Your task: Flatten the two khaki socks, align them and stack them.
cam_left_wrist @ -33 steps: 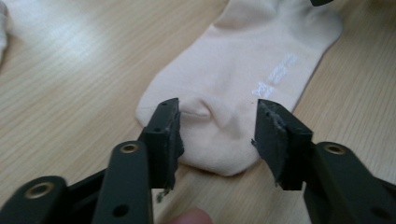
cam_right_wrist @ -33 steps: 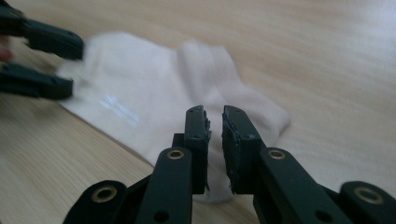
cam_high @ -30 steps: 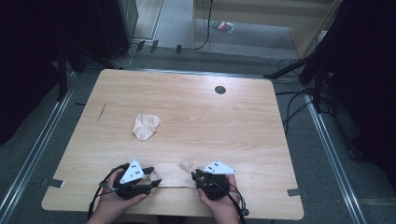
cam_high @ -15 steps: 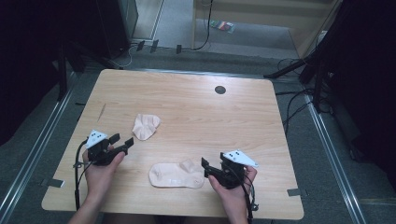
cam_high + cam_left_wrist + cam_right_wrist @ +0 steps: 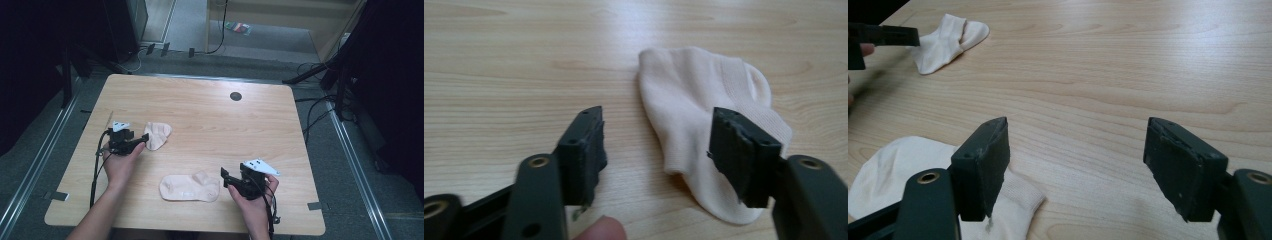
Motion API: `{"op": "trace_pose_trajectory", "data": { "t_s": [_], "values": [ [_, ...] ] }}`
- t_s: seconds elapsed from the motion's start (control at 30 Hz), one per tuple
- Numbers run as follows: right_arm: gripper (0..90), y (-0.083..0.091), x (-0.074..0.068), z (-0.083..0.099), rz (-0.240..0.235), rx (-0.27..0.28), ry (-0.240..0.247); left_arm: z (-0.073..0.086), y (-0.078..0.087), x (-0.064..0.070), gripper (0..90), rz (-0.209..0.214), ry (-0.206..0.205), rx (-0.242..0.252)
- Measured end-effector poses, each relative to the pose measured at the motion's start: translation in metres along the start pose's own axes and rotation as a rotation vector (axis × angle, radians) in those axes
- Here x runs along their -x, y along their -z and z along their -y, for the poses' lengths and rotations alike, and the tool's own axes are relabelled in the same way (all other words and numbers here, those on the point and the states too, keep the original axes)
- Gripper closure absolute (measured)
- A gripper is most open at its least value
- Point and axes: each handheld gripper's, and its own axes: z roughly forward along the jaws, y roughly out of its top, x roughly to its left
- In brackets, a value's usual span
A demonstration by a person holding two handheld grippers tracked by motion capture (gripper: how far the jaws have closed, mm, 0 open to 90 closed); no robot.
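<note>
Since the half-second-earlier picture, the left tongs are sitting closer to the small sock, their tips now just at its near edge; the right tongs and the flat sock are lying much as they did.

Seen from the high view, the small sock is resting on the left half of the wooden surface, bunched, its long axis running from the near left toward the far right. In the left gripper view the small sock is lying with its ribbed cuff opening toward the far right and its narrower end nearest the camera. The left tongs are standing wide open and gripping nothing: one jaw is over bare wood, the other is over the sock's near right part; whether it is touching the cloth cannot be told.

The flat sock is lying near the front edge, between the two hands, its long axis running left to right along that edge, with a raised fold at its right end. In the right gripper view the right tongs are also spread wide and empty. One jaw is over the flat sock's ribbed end; the other is over bare wood. The two socks are lying well apart.
</note>
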Motion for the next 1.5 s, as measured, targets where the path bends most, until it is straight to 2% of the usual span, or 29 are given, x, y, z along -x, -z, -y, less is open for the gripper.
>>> {"op": "trace_pose_trajectory", "data": {
  "t_s": [0.03, 0.07, 0.1, 0.13, 0.17, 0.2, 0.37, 0.4, 0.43, 0.53, 0.57, 0.67, 0.7, 0.77, 0.8, 0.87, 0.9, 0.93, 0.97, 1.0, 1.03, 1.07, 1.17, 1.2, 1.27, 1.3, 1.33, 1.43, 1.5],
  "values": [
    [27.6, 0.000, 0.000, 0.000, -0.002, 0.002, 0.003, 0.000, 0.000, 0.000, 46.6, 0.000, 0.000, 0.000],
    [27.8, -0.001, 0.000, 0.000, -0.005, 0.003, 0.007, 0.002, -0.004, 0.005, 52.5, -0.010, -0.040, -0.014],
    [27.8, -0.001, 0.000, 0.000, -0.005, 0.003, 0.007, 0.002, -0.004, 0.005, 61.7, -0.010, -0.040, -0.014],
    [28.1, -0.002, 0.000, 0.000, -0.003, -0.001, 0.003, 0.003, -0.004, 0.008, 61.7, -0.006, -0.057, -0.012],
    [28.8, -0.004, -0.002, 0.001, -0.003, -0.011, 0.004, 0.003, -0.004, 0.009, 85.3, -0.006, -0.062, -0.009],
    [29.4, -0.005, -0.002, 0.001, -0.003, -0.014, 0.007, 0.002, -0.001, 0.010, 87.6, 0.034, -0.044, -0.008],
    [36.0, -0.008, -0.008, 0.002, -0.032, -0.020, 0.013, 0.000, 0.009, 0.023, 88.5, 0.107, -0.051, 0.020],
    [38.8, -0.012, -0.013, 0.000, -0.059, -0.028, 0.011, -0.001, 0.012, 0.028, 88.5, 0.118, -0.056, 0.033],
    [40.0, -0.014, -0.016, -0.001, -0.066, -0.031, 0.017, -0.004, 0.019, 0.038, 88.6, 0.161, -0.046, 0.055],
    [42.5, -0.017, -0.023, -0.004, -0.098, -0.031, 0.025, -0.005, 0.024, 0.048, 88.6, 0.194, -0.043, 0.082],
    [43.7, -0.022, -0.032, -0.010, -0.135, -0.027, 0.033, -0.007, 0.028, 0.057, 88.7, 0.234, -0.043, 0.094],
    [44.3, -0.033, -0.042, -0.016, -0.168, -0.028, 0.038, -0.008, 0.034, 0.068, 88.7, 0.295, -0.045, 0.118],
    [44.2, -0.036, -0.043, -0.017, -0.175, -0.029, 0.034, -0.008, 0.034, 0.068, 88.7, 0.295, -0.045, 0.118],
    [44.0, -0.045, -0.046, -0.020, -0.196, -0.034, 0.010, -0.007, 0.041, 0.075, 88.7, 0.379, -0.057, 0.137],
    [44.1, -0.049, -0.046, -0.022, -0.196, -0.035, 0.000, -0.006, 0.043, 0.077, 88.7, 0.401, -0.065, 0.136],
    [44.3, -0.055, -0.045, -0.024, -0.198, -0.033, -0.022, -0.005, 0.044, 0.079, 88.6, 0.414, -0.072, 0.130],
    [44.3, -0.055, -0.045, -0.024, -0.198, -0.033, -0.022, -0.004, 0.044, 0.079, 88.6, 0.417, -0.078, 0.120],
    [45.2, -0.059, -0.044, -0.025, -0.178, -0.035, -0.032, -0.001, 0.037, 0.078, 88.5, 0.379, -0.075, 0.079],
    [45.2, -0.059, -0.044, -0.025, -0.178, -0.035, -0.032, -0.001, 0.037, 0.078, 88.4, 0.379, -0.075, 0.079],
    [46.7, -0.064, -0.044, -0.024, -0.136, -0.059, -0.030, 0.004, 0.028, 0.070, 88.3, 0.351, -0.028, 0.041],
    [46.7, -0.064, -0.044, -0.024, -0.136, -0.059, -0.030, 0.004, 0.028, 0.070, 88.2, 0.351, -0.028, 0.041],
    [48.0, -0.070, -0.044, -0.024, -0.115, -0.090, -0.035, 0.010, 0.020, 0.065, 88.0, 0.319, -0.025, 0.014],
    [49.3, -0.078, -0.047, -0.026, -0.120, -0.120, -0.020, 0.015, 0.016, 0.063, 85.1, 0.308, -0.047, -0.008],
    [51.0, -0.081, -0.049, -0.027, -0.123, -0.124, -0.010, 0.018, 0.014, 0.063, 78.9, 0.287, -0.072, -0.022],
    [52.8, -0.086, -0.054, -0.030, -0.131, -0.136, 0.006, 0.019, 0.016, 0.060, 64.0, 0.283, -0.061, -0.022],
    [52.8, -0.086, -0.054, -0.030, -0.131, -0.136, 0.006, 0.019, 0.016, 0.060, 60.6, 0.283, -0.061, -0.022],
    [54.9, -0.093, -0.060, -0.035, -0.140, -0.148, 0.023, 0.020, 0.024, 0.054, 55.6, 0.280, -0.055, 0.018],
    [56.7, -0.098, -0.065, -0.038, -0.142, -0.152, 0.035, 0.022, 0.031, 0.047, 50.0, 0.276, -0.048, 0.044],
    [61.6, -0.106, -0.076, -0.044, -0.140, -0.152, 0.065, 0.030, 0.044, 0.034, 49.7, 0.273, -0.034, 0.097]
  ]
}}
